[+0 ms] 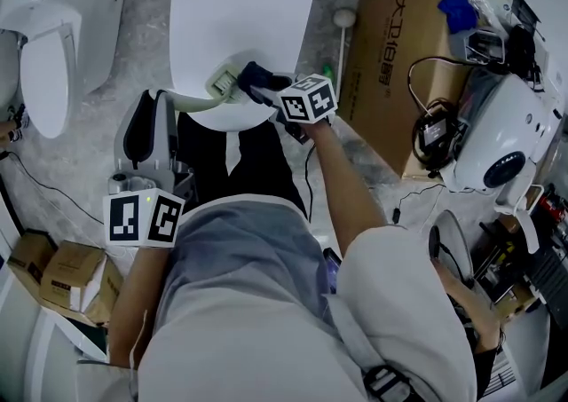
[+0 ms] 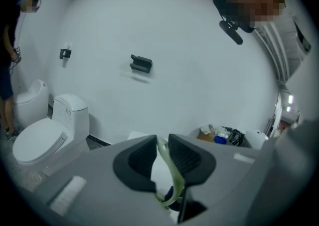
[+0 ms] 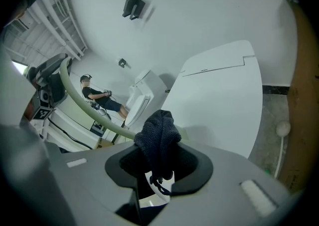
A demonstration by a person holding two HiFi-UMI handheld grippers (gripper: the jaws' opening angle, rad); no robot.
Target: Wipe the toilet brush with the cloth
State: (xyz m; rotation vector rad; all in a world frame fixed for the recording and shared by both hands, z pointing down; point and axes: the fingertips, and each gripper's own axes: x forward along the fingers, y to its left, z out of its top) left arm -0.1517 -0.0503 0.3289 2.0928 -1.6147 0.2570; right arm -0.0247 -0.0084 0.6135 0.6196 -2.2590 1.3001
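Note:
A pale green toilet brush handle [image 1: 191, 102] runs from my left gripper [image 1: 167, 100] to the brush head [image 1: 222, 82] over the front of a white toilet lid [image 1: 240, 1]. In the left gripper view the left gripper [image 2: 160, 154] is shut on that thin green handle [image 2: 169, 167]. My right gripper [image 1: 259, 90] is shut on a dark blue cloth [image 1: 253, 74], which lies against the brush head. The right gripper view shows the cloth [image 3: 157, 137] bunched up out of the shut right gripper [image 3: 159, 166], with the green handle [image 3: 84, 108] curving just behind it.
A second white toilet [image 1: 53, 32] stands at the far left. A large cardboard box [image 1: 395, 54] lies right of the lid, with a white round-tipped stick [image 1: 342, 23] beside it. A white appliance [image 1: 497, 138] and cables crowd the right; small boxes [image 1: 62, 276] sit lower left.

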